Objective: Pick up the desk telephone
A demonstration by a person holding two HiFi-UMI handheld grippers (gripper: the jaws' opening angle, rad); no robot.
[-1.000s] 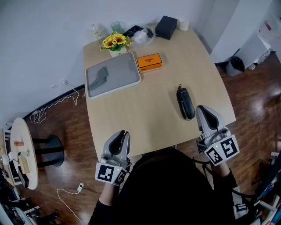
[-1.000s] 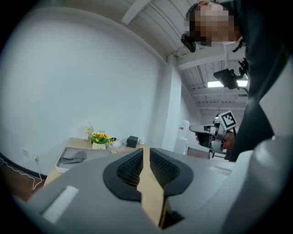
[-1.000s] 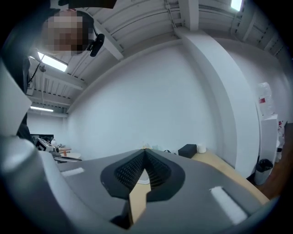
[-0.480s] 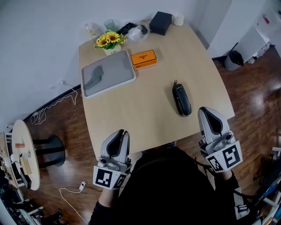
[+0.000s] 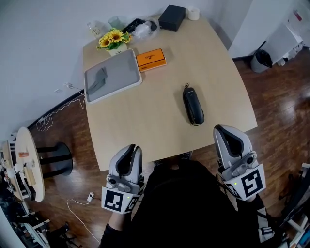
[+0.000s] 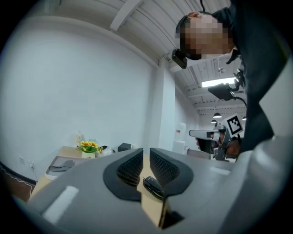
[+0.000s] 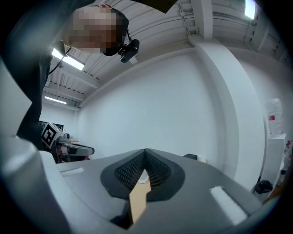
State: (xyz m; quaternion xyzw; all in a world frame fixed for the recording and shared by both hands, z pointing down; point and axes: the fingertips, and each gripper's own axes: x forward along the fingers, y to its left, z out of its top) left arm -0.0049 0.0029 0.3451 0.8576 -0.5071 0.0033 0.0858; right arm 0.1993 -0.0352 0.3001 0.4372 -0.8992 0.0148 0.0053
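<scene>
The desk telephone (image 5: 193, 106), a black handset with a short cord end, lies on the pale wooden table (image 5: 145, 121), right of centre. Both grippers hover off the table's near edge, in front of the person. My left gripper (image 5: 131, 147) is near the front left corner, its jaws a narrow gap apart with nothing between them. In the left gripper view the telephone (image 6: 153, 185) shows through the gap of the left gripper (image 6: 146, 153). My right gripper (image 5: 224, 130) is just short of the edge, below the telephone. In its own view the right gripper (image 7: 145, 153) has its tips touching, empty.
At the table's far left lie a grey tray (image 5: 112, 75) with a grey object, an orange box (image 5: 150, 59) and sunflowers (image 5: 111, 38). A black box (image 5: 172, 18) and white cup (image 5: 193, 13) stand at the back. A round side table (image 5: 26, 162) and floor cables are to the left.
Both grippers have drawn back from the table's near edge toward the person. The table and telephone sit farther up the head view. The jaws look unchanged.
</scene>
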